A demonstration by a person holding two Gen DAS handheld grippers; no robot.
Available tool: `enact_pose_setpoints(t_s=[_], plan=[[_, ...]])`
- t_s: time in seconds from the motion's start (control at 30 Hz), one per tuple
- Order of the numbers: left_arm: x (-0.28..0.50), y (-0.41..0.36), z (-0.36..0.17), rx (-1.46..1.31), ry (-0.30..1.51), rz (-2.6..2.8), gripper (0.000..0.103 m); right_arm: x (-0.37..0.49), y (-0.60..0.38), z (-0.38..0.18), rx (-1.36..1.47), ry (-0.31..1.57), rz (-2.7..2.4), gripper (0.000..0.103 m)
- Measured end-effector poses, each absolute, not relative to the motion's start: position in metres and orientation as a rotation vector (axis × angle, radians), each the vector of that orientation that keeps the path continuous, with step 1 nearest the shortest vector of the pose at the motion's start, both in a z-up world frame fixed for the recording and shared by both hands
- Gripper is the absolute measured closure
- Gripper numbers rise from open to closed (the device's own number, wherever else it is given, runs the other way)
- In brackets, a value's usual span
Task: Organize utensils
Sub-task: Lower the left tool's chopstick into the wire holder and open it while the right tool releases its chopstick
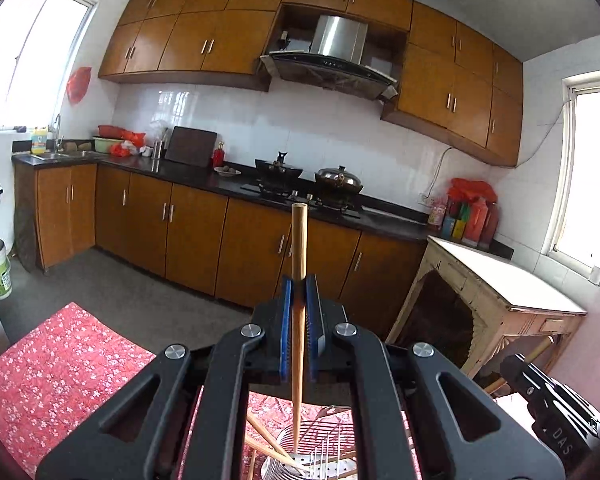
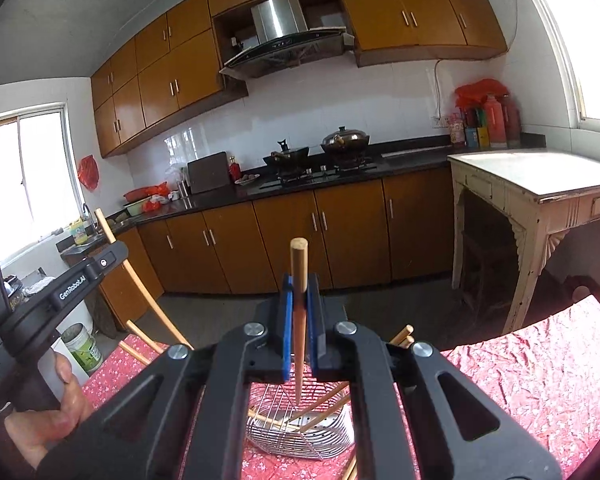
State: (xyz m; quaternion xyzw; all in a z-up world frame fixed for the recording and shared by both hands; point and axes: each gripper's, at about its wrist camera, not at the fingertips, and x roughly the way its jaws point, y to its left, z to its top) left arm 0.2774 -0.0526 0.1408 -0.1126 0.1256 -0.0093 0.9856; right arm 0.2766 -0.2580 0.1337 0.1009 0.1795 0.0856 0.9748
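My left gripper (image 1: pixel 299 286) is shut on a wooden chopstick (image 1: pixel 299 248), held upright with its thin tip down in a round metal wire utensil holder (image 1: pixel 320 462). My right gripper (image 2: pixel 299 284) is shut on another wooden chopstick (image 2: pixel 299 268), upright, its tip over the same metal holder (image 2: pixel 300 428). Several chopsticks (image 2: pixel 320 414) lie leaning inside the holder. The left gripper with its chopstick (image 2: pixel 138 276) shows at the left of the right wrist view. The right gripper body (image 1: pixel 548 404) shows at the right of the left wrist view.
The holder stands on a table with a red flowered cloth (image 1: pixel 48 372), which also shows in the right wrist view (image 2: pixel 540 380). A worn cream side table (image 2: pixel 540 196) stands at the right. Brown kitchen cabinets (image 1: pixel 196 236) and a stove with pots (image 1: pixel 308 178) line the far wall.
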Motion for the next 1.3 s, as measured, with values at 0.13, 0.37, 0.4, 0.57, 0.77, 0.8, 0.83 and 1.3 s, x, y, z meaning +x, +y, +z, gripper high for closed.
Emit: enact_pose_setpoints(t_s=[0.13,0.37,0.4,0.57,0.77,0.8,0.83,1.3], plan=[[0.286,-0.052,0.130,-0.225,0.292,-0.023,0.096,0.286,-0.256,0.122,0.217,0.402,0.190,0.095],[0.299,-0.050,0.114,-0.232,0.392,-0.037,0.096,0.302,-0.256,0.098,0.247,0.486,0.199,0.095],[0.301,-0.049,0.112,-0.233,0.405,-0.039,0.096,0.304,-0.257,0.096,0.255,0.495,0.200,0.095],[0.307,-0.044,0.105,-0.241,0.470,-0.057,0.096,0.313,-0.258,0.086,0.263,0.525,0.179,0.095],[0.305,-0.042,0.110,-0.214,0.495,-0.054,0.092,0.308,-0.264,0.086,0.242,0.498,0.110,0.079],[0.303,-0.041,0.112,-0.210,0.489,-0.046,0.085,0.307,-0.266,0.087,0.241,0.492,0.098,0.075],[0.300,-0.040,0.114,-0.206,0.482,-0.039,0.080,0.304,-0.268,0.088,0.241,0.484,0.085,0.069],[0.244,-0.015,0.138,-0.205,0.440,0.003,0.067,0.243,-0.307,0.090,0.253,0.454,-0.061,0.055]])
